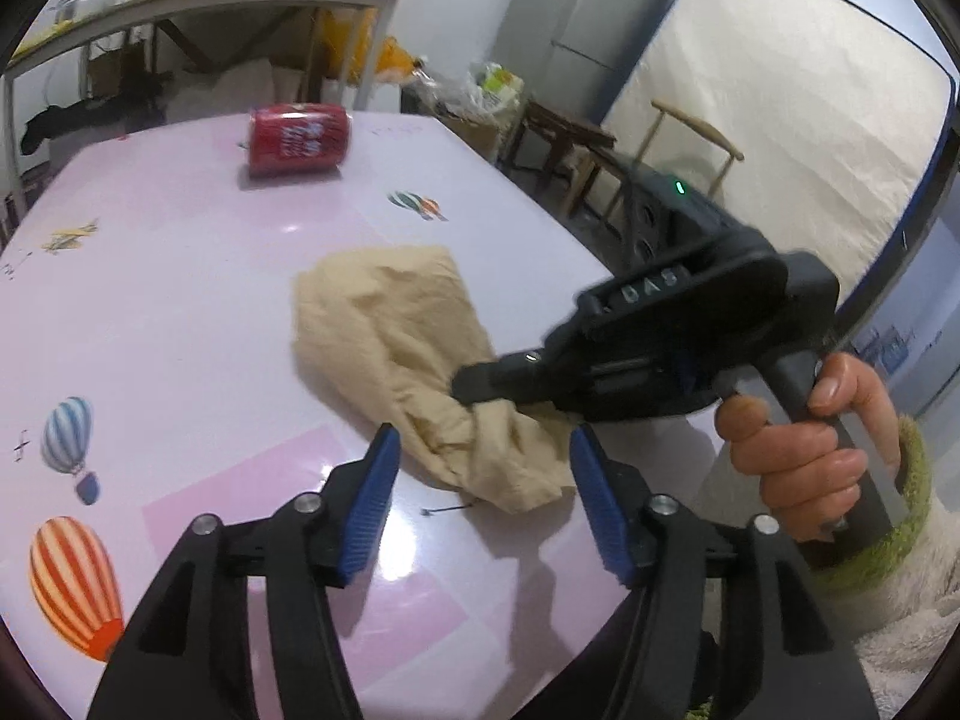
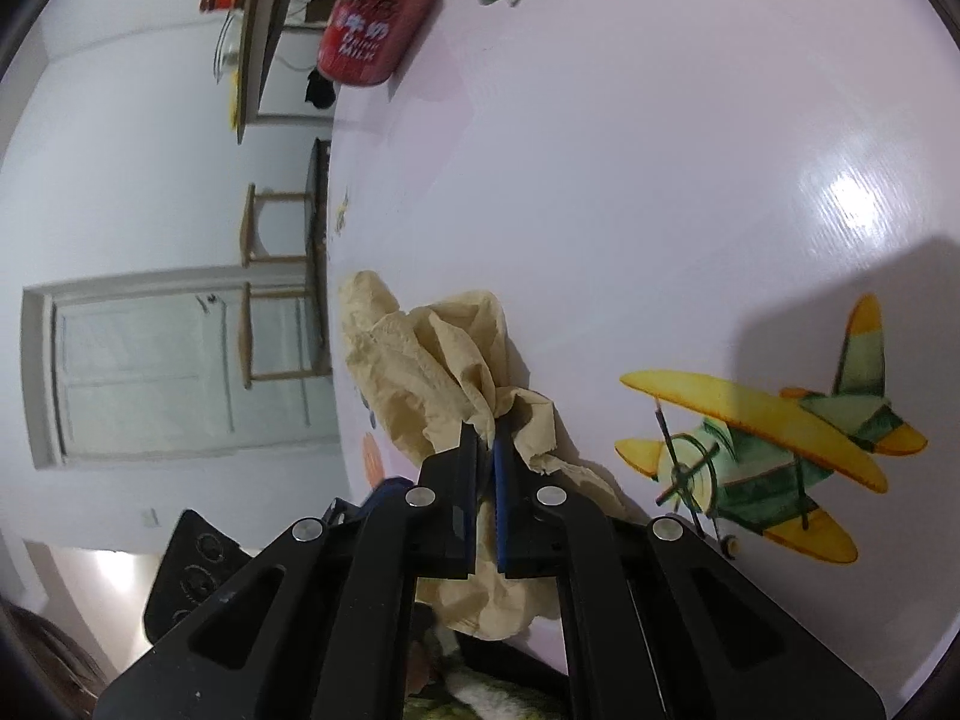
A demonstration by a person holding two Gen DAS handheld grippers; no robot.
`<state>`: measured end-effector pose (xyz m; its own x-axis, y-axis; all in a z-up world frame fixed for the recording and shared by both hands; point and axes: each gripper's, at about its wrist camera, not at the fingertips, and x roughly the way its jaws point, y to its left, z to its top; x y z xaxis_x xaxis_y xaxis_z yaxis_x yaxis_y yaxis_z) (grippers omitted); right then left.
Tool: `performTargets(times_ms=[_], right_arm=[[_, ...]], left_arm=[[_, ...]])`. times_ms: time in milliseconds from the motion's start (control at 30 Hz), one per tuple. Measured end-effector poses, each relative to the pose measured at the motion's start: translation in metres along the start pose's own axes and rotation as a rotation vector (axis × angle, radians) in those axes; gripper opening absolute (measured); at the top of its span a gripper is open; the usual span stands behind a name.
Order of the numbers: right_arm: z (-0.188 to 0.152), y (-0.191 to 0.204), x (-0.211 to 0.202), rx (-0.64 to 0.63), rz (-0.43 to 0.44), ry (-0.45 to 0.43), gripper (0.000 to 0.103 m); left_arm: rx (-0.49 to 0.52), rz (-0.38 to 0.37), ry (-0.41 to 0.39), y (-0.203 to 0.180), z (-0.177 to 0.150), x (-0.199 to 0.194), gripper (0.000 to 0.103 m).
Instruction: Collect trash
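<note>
One table [image 1: 180,276] — everything else is placed from it; on it, one tissue [image 1: 390,324], crumpled, near the front edge; one red can [image 1: 298,140] toward the far side; two grippers over the front edge — the left gripper [image 1: 483,450] and the right gripper [image 1: 474,387]; one hand [image 1: 804,438] beside that edge; printed on the top, three balloons counted from the left wrist — one striped blue [image 1: 67,435], one orange [image 1: 72,582], one small [image 1: 414,202]; one large yellow plane [image 2: 762,450].
</note>
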<state>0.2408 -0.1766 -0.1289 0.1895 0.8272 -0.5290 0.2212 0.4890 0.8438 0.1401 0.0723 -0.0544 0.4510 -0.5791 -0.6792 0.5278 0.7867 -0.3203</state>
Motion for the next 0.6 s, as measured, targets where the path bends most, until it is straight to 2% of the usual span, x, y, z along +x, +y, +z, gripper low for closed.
performTargets(times_ms=[267, 433, 500, 600], right_arm=[[-0.012, -0.01, -0.006, 0.083, 0.054, 0.004, 0.003], [-0.012, -0.014, -0.01, 0.115, 0.104, 0.018, 0.003], [-0.013, -0.011, -0.011, 0.115, 0.123, 0.024, 0.003], [-0.013, -0.007, -0.011, 0.11, 0.132, 0.027, 0.003]], left_arm=[[-0.001, -0.001, 0.068, 0.004, -0.002, 0.019, 0.059], [0.047, 0.015, 0.082, -0.002, 0.0, 0.022, 0.059], [0.054, 0.022, 0.091, -0.003, 0.001, 0.023, 0.056], [0.043, 0.026, 0.102, 0.001, 0.003, 0.024, 0.045]])
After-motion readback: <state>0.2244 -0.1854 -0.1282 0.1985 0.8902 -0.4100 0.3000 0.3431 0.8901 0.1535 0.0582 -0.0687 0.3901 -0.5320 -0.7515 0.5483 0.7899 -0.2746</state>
